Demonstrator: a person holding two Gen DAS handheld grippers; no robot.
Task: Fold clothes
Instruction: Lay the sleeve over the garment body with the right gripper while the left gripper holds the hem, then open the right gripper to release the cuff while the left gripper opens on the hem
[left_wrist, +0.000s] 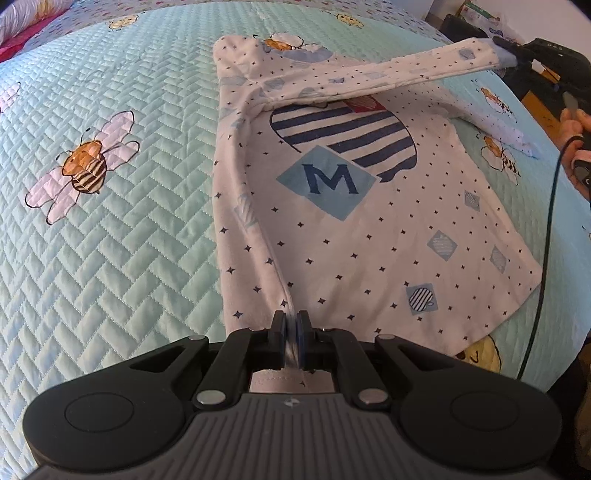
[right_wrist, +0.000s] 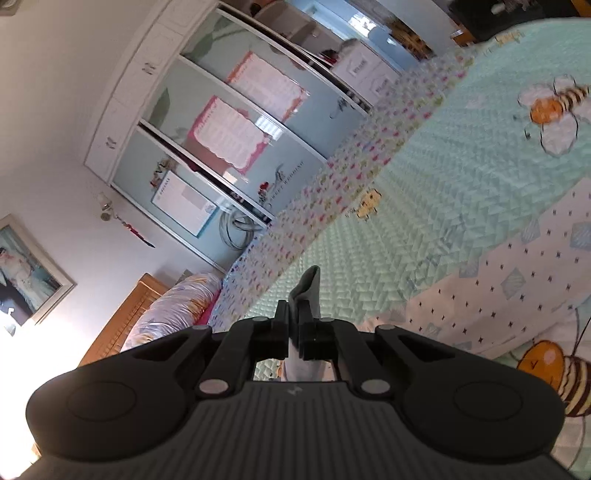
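Note:
A white child's shirt (left_wrist: 369, 229) with small dark stars, a striped heart and a blue "M" patch lies on the bed. Its left side is folded inward. My left gripper (left_wrist: 291, 332) is shut on the shirt's hem at the near edge of that fold. One long sleeve (left_wrist: 399, 72) is stretched up and to the right, off the bed. My right gripper (left_wrist: 511, 50) holds its blue cuff there. In the right wrist view the right gripper (right_wrist: 293, 317) is shut on the grey-blue cuff (right_wrist: 308, 286), tilted, with the shirt's body (right_wrist: 517, 280) below right.
The bed wears a mint quilted cover (left_wrist: 110, 221) printed with bees. A person's hand (left_wrist: 576, 147) and a dark cable (left_wrist: 546, 221) are at the right. A pillow (right_wrist: 173, 306), a wooden headboard (right_wrist: 122, 317) and a glass-door wardrobe (right_wrist: 229, 140) are beyond the bed.

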